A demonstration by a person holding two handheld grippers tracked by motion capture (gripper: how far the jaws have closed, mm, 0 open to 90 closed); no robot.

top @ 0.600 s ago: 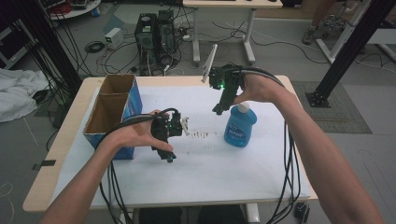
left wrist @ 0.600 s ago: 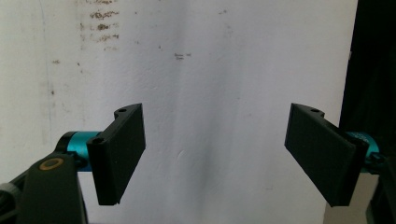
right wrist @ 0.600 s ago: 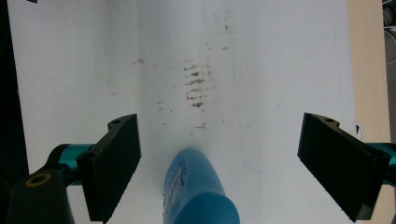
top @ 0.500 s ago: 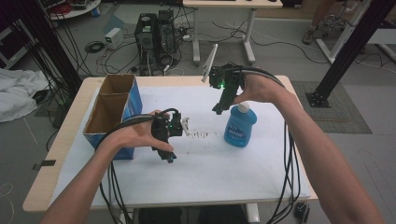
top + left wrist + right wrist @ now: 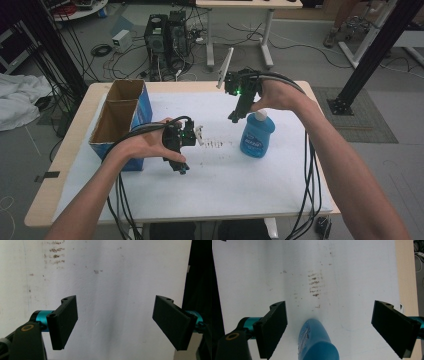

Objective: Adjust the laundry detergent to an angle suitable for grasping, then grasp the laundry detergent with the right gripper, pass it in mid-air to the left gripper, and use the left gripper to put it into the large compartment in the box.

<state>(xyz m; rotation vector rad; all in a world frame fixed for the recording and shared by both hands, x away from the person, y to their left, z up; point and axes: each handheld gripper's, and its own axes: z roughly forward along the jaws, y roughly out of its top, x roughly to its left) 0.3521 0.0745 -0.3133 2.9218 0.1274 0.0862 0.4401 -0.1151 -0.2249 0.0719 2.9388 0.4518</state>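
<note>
A blue bottle (image 5: pixel 256 136) with a white cap stands upright on the white sheet (image 5: pixel 215 185) right of centre. My right gripper (image 5: pixel 235 118) hangs open just above and left of its cap, jaws pointing down. In the right gripper view the blue bottle (image 5: pixel 317 342) rises between the wide-apart jaws without touching either, closer to the left one. My left gripper (image 5: pixel 182 169) is held over the sheet's middle left, open, with nothing between its jaws; its own view looks down on bare sheet (image 5: pixel 112 290).
An open blue cardboard box (image 5: pixel 120 120) stands at the table's left edge, close to my left hand. Brown smudges (image 5: pixel 214 144) mark the sheet between the grippers. Cables trail from both grippers off the front edge (image 5: pixel 200 216).
</note>
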